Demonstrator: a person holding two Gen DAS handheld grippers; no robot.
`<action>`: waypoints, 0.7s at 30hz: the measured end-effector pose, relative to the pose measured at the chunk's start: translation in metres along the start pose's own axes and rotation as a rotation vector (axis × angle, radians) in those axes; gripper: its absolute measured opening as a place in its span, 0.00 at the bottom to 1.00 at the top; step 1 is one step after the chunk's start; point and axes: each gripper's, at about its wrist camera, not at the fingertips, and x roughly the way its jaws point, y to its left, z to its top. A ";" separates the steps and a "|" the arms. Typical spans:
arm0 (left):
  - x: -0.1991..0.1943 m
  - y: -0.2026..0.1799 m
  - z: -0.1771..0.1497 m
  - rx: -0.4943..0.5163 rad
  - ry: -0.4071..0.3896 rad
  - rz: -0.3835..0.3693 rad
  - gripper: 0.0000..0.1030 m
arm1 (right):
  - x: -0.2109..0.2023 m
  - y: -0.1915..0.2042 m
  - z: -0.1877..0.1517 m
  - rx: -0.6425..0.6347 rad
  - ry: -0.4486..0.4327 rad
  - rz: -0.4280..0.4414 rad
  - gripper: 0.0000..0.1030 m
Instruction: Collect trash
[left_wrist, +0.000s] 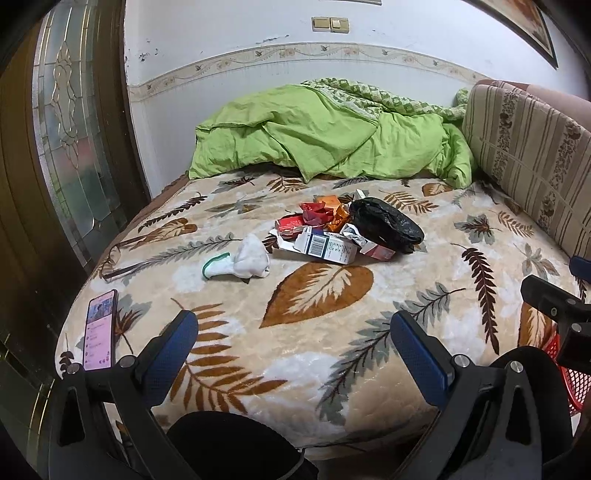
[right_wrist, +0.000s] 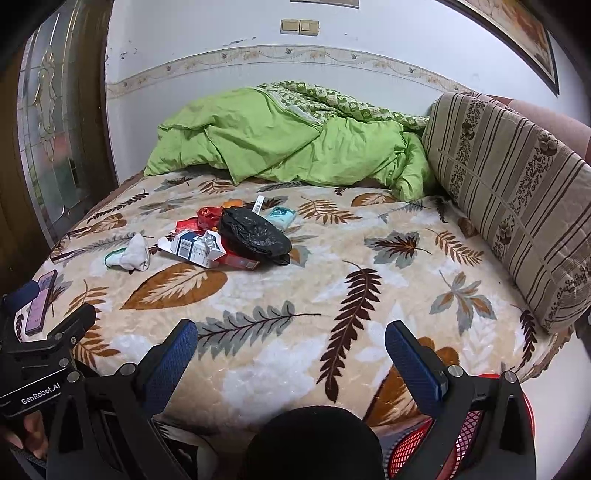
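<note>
A: Bed (left_wrist: 314, 354) with a leaf-print blanket fills both views, a green quilt (left_wrist: 325, 133) bunched at twelve o'clock and a striped cushion (right_wrist: 517, 192) at three. Where's the trash?

B: Mid-bed, heaped at about twelve from the left tongs (left_wrist: 293, 347) and eleven from the right tongs (right_wrist: 291, 350). A black bag (left_wrist: 384, 221) lies against the right of the heap, a torn carton (left_wrist: 325, 247) in front, red wrappers (left_wrist: 317, 214) behind. A white sock (left_wrist: 251, 260) lies just left of the heap, apart from it.

A: And the tongs?

B: Both pairs stand wide apart, holding nothing, low over the near edge and well short of the heap.

A: How will it handle?

B: All light, I'd judge. The bag is limp and slick; pinch a gathered fold on top, not the flat film. The carton is thin board, already ripped, so it will crush; take it by a stiff edge or corner. The wrappers are crinkly and may slide; grip a crumpled ridge.

A: Where does it go?

B: Probably the red basket (right_wrist: 461, 443) at five o'clock by the right tongs, below the bed edge. A phone (left_wrist: 99, 332) at nine o'clock isn't trash; leave it.
</note>
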 end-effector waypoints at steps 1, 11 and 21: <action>0.000 0.000 0.000 0.001 -0.001 0.001 1.00 | 0.000 0.000 0.000 0.000 0.001 0.000 0.99; 0.001 -0.004 -0.002 0.001 0.015 -0.008 1.00 | 0.003 0.000 -0.002 -0.002 0.017 0.005 0.99; 0.005 -0.003 -0.003 -0.005 0.032 -0.016 1.00 | 0.005 0.001 -0.002 -0.004 0.026 0.006 0.99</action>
